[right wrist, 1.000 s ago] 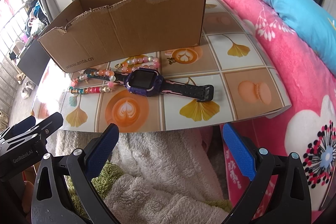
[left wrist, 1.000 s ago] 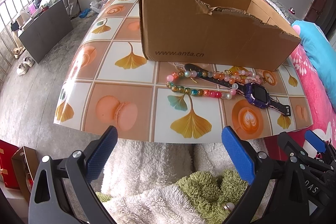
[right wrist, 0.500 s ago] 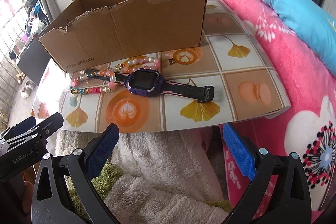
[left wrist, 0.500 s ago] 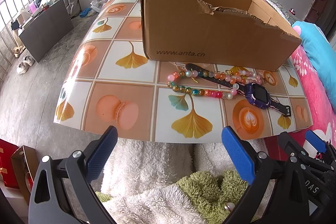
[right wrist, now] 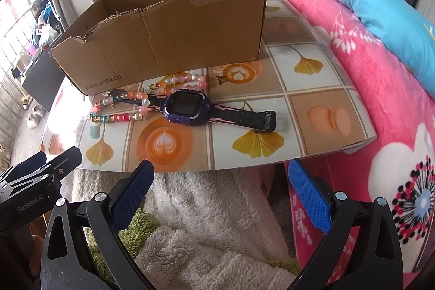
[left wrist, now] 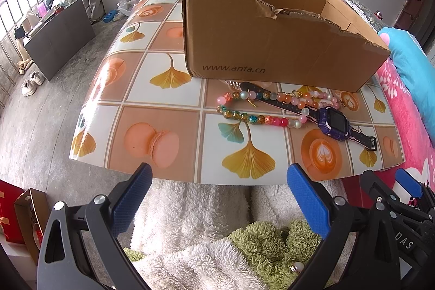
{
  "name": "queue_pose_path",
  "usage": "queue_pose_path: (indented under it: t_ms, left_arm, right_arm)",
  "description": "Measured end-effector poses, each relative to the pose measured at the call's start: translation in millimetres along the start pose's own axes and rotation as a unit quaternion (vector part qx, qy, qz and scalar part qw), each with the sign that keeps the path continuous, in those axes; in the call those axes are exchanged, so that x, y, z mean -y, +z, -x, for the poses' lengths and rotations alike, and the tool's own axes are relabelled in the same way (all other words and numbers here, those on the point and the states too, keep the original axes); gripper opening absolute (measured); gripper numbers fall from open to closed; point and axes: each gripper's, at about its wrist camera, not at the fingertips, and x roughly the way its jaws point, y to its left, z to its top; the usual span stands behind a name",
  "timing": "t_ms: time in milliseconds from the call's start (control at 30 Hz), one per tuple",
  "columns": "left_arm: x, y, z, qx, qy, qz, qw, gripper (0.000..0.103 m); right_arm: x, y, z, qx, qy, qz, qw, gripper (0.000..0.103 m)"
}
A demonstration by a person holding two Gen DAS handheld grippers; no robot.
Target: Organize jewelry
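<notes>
Still, both tongs stay open short of the table (left wrist: 163, 127), nothing moved.

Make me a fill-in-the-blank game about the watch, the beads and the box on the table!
1. The watch has a ____ case around its screen.
2. The bead bracelet lies draped over the watch's ____.
3. The cardboard box stands ____ the watch and beads, seen from the hand-held grippers.
4. The left hand-held gripper and the right hand-held gripper both have their jaws ____.

Missing words: purple; strap; behind; open
</notes>
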Motion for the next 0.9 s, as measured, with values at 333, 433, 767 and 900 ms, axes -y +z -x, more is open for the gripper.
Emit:
queue_pose_path:
  t_ms: [333, 433, 767, 900]
  left_arm:
    - [-0.2, 0.2, 0.4, 0.0, 0.0, 0.001, 1.0, 0.097]
    - [-0.5, 0.3, 0.3, 0.0, 0.0, 0.0, 1.0, 0.097]
    - [-0.5, 1.0, 0.8, 0.002, 0.0, 0.001, 1.0, 0.097]
    - [-0.7, 1.0, 0.6, 0.002, 0.0, 0.001, 1.0, 0.097]
  right_arm:
    - [-0.5, -1.0, 0.3, 0.001, 0.0, 0.0, 1.0, 0.095]
    - [-0.2, 0.2, 0.5, 0.001, -0.001, 0.001, 1.0, 0.095]
    - [-0.8, -0.1, 2.4, 0.004, -0.003, 0.002, 1.0, 0.095]
    - [-1.2, -0.4, 3.0, 0.005, -0.004, 0.002, 1.0, 0.095]
